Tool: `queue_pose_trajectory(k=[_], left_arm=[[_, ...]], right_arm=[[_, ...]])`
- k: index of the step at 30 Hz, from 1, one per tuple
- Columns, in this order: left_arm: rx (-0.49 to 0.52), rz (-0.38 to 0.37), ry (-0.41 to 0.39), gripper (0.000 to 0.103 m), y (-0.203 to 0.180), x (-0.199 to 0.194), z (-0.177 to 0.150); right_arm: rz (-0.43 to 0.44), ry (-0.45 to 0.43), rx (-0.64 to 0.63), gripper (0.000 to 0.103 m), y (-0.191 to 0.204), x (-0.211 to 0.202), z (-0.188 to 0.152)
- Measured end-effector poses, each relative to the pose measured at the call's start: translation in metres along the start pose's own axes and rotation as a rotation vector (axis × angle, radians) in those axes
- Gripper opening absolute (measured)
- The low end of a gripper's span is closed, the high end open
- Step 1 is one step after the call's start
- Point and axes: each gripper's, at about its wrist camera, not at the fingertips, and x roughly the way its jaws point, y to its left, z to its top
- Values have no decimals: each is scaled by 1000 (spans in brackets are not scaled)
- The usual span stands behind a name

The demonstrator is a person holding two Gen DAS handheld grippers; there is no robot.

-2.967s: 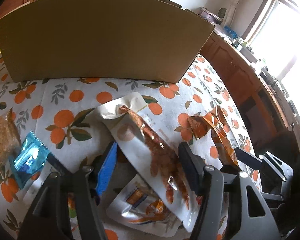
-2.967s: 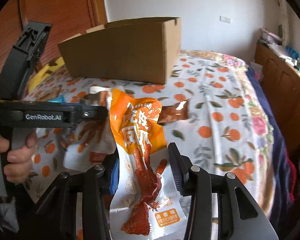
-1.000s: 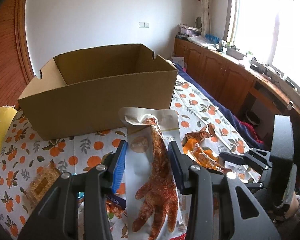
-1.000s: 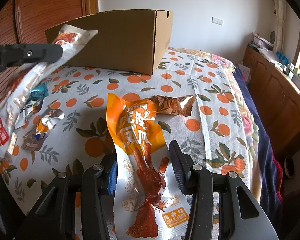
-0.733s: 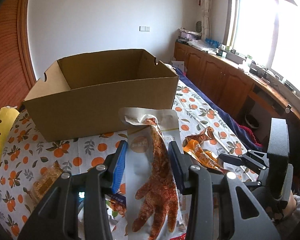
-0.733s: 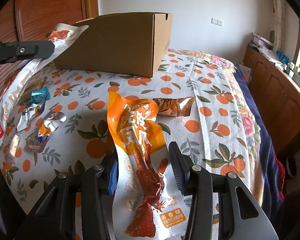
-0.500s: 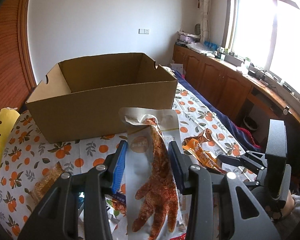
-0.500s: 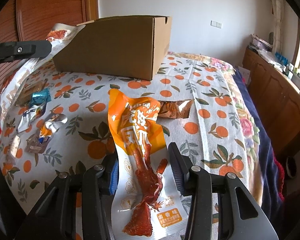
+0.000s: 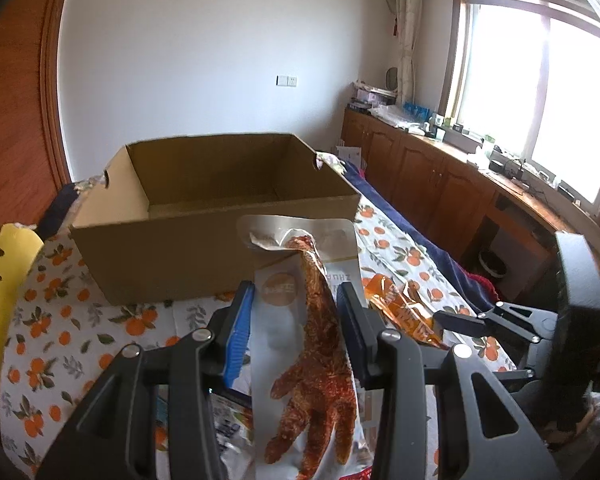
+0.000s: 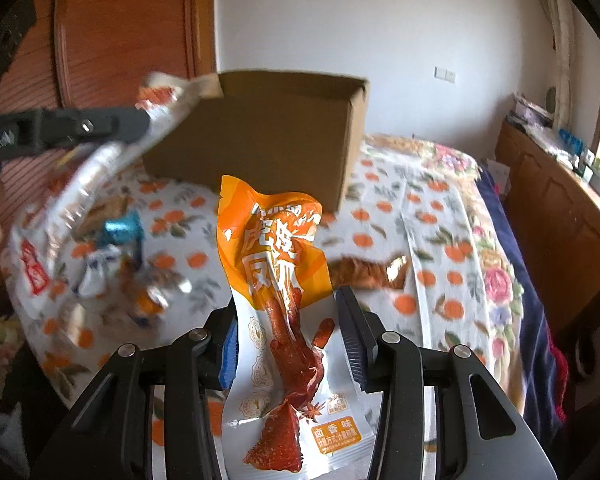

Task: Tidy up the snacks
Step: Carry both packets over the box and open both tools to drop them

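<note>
Both claws are carrying: the left claw (image 9: 296, 308) gripping a silver chicken-foot pouch (image 9: 308, 320), the right claw (image 10: 286, 322) an orange chicken-foot pouch (image 10: 278, 272), approaching the empty cardboard box (image 9: 204, 216); next, releasing inside.

Both wrist cams sit close behind their tongs, tilted down over the bed. Shared: cardboard box (image 9: 216, 216) (image 10: 268, 136) at 12 o'clock; left cam catches right tongs (image 9: 460, 322) at 3.

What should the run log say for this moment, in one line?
left hand-held gripper: shut on silver chicken-foot pack | right hand-held gripper: shut on orange chicken-foot pack | cardboard box: open, looks empty
</note>
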Motion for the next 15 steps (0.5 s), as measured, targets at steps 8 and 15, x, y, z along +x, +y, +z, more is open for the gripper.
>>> queue_pose_trajectory(k=[8,15], left_arm=[[28,26,-45,41,24,-10,32],[48,55,-96,41,52,-3,65]], right_arm=[[11,-66,-48,43,17,-15,46],[3,-106,-76,43,19,-11,92]])
